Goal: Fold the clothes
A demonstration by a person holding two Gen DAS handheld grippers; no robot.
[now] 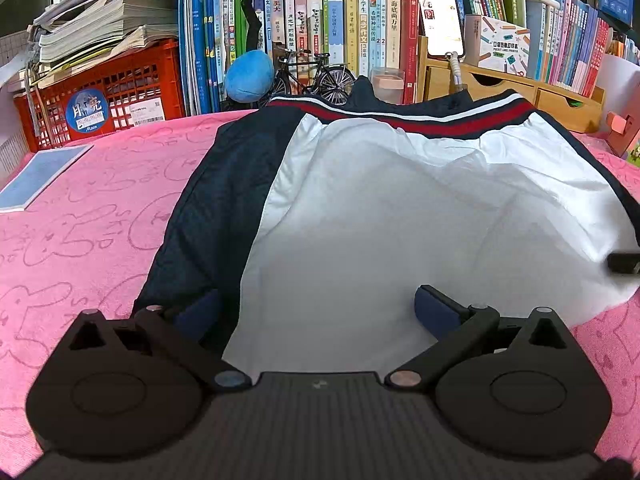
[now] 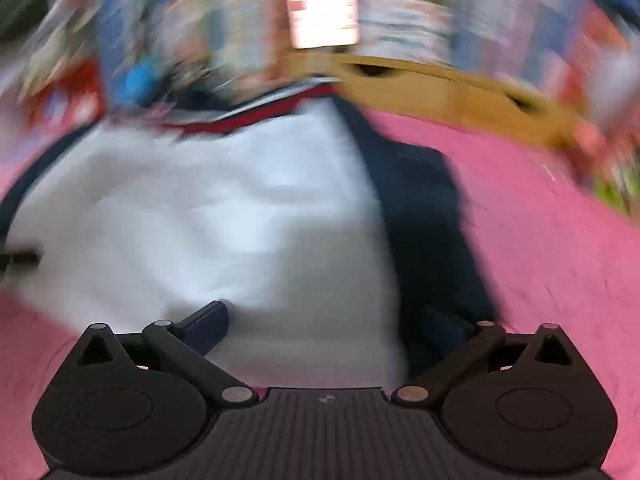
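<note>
Red crate (image 1: pixel 104 96): far left at the back, with stacks of paper on top.
Blue booklet (image 1: pixel 40 176): flat on the pink cloth, well apart from the jacket.
Pink cloth (image 1: pixel 88 216): a soft cover with little drawings, spread over the whole table.
Left gripper (image 1: pixel 316 312): low at the near edge of the jacket, fingers wide open, holding nothing. One blue pad sits over the dark sleeve part, the other over the white part.
Jacket (image 1: pixel 400 208): lies in the middle of the pink cloth, spread mostly flat. It is white in the middle, dark navy at the sides, with a red and white stripe band at the far end by the books.
How it will feel: I think it is light, soft and floppy. The white cloth looks thin and a bit slippery, so it may slide or bunch up.
Where to hold: best to pinch the dark navy side edges, near the close corners, one for each gripper.
Right gripper (image 2: pixel 328 324): fingers wide open too, holding nothing. Its picture is very blurry. It is at the near edge, on the jacket's right side, by the navy strip (image 2: pixel 424 220).
Wooden drawer box (image 1: pixel 516 88): behind the jacket on the right, under the books.
</note>
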